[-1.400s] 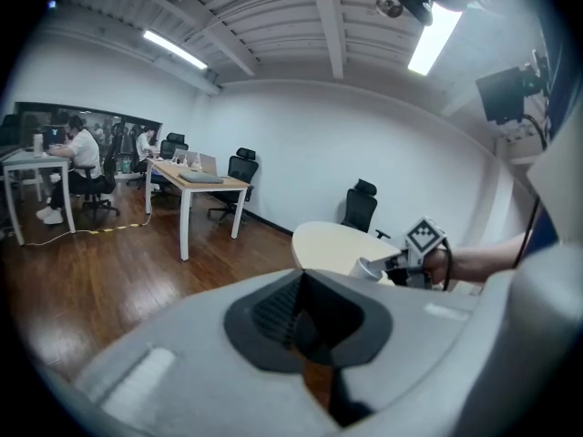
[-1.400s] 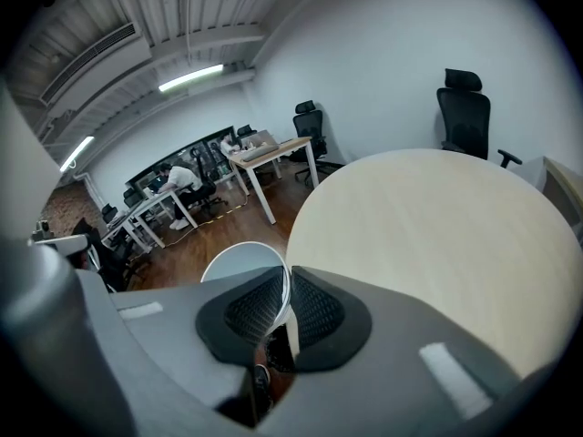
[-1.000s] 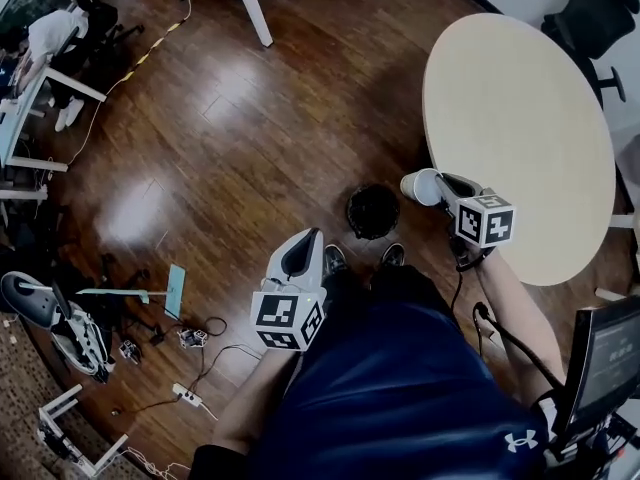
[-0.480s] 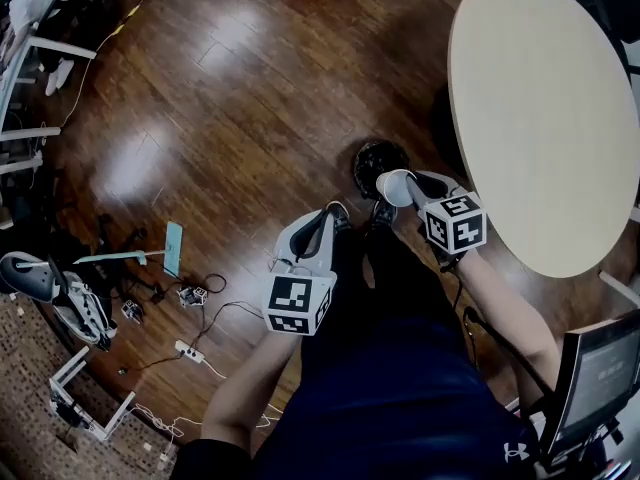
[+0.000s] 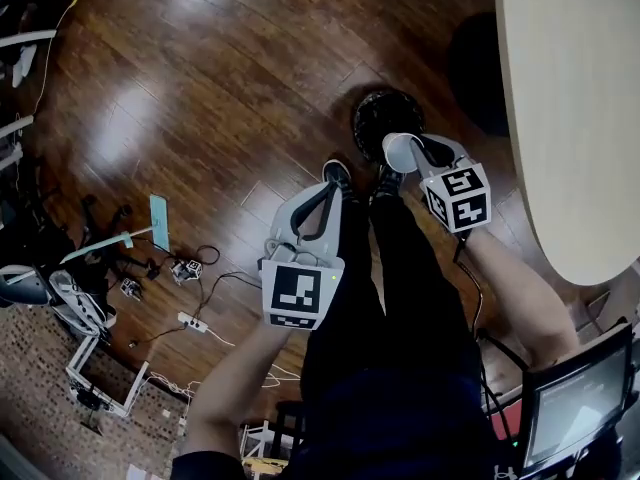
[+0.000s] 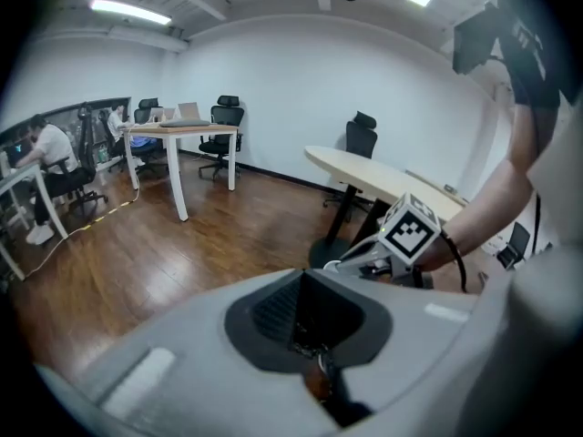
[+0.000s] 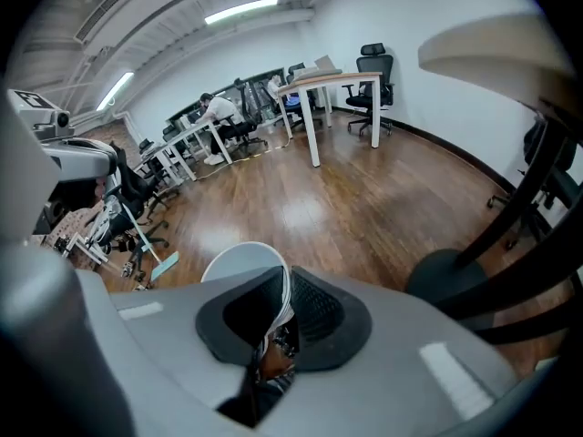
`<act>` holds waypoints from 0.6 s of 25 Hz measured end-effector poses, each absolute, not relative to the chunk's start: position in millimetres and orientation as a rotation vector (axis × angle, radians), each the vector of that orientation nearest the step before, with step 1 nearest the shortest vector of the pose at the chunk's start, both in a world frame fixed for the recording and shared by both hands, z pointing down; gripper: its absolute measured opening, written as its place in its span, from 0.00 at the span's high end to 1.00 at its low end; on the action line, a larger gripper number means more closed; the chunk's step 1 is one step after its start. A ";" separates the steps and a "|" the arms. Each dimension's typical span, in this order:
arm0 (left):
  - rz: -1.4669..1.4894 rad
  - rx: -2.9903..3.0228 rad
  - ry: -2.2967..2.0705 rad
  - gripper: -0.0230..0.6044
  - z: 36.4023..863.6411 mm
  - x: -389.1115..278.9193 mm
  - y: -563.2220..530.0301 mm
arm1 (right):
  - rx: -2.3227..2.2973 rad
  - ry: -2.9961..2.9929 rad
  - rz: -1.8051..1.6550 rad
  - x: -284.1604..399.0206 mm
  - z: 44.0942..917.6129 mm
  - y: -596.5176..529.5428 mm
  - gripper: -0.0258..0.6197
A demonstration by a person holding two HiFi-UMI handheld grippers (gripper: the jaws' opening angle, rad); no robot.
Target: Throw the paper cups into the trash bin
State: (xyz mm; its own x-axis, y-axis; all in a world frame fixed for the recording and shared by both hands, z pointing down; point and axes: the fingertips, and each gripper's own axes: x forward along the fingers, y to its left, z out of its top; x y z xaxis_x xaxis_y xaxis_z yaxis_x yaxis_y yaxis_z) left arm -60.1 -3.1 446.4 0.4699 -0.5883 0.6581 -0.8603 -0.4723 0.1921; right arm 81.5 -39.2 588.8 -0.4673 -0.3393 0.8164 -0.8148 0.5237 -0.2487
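The right gripper (image 7: pixel 273 324) is clamped on the rim of a white paper cup (image 7: pixel 233 267): in the right gripper view the cup's thin wall runs down between the two dark ribbed pads, and its round open mouth stands up beyond the jaw tips. The left gripper (image 6: pixel 306 324) is closed with nothing in it, its pads meeting along one seam. In the head view the right gripper (image 5: pixel 424 154) points down and away from the person, and the white paper cup (image 5: pixel 401 151) lies on its side in the grip, sticking out to the left. It overlaps the near edge of a round black mesh trash bin (image 5: pixel 386 116) standing on the floor; it seems to hang over the rim rather than inside, though the steep angle leaves that uncertain. The left gripper (image 5: pixel 325 190) hangs lower left of the cup, well apart from it and from the bin, above the person's dark shoe (image 5: pixel 337 173). The bin stands on a dark brown wooden plank floor (image 5: pixel 200 78) near a pale round wooden table (image 5: pixel 565 108) (only part of its top shows at the right edge). Far to the left, white cables and a power strip (image 5: pixel 190 320) lie on the floor.
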 end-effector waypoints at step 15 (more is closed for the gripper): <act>0.749 2.152 -1.130 0.96 563.4 -31.7 -21.7 | 0.902 -1.983 0.827 86.7 795.7 -31.2 0.91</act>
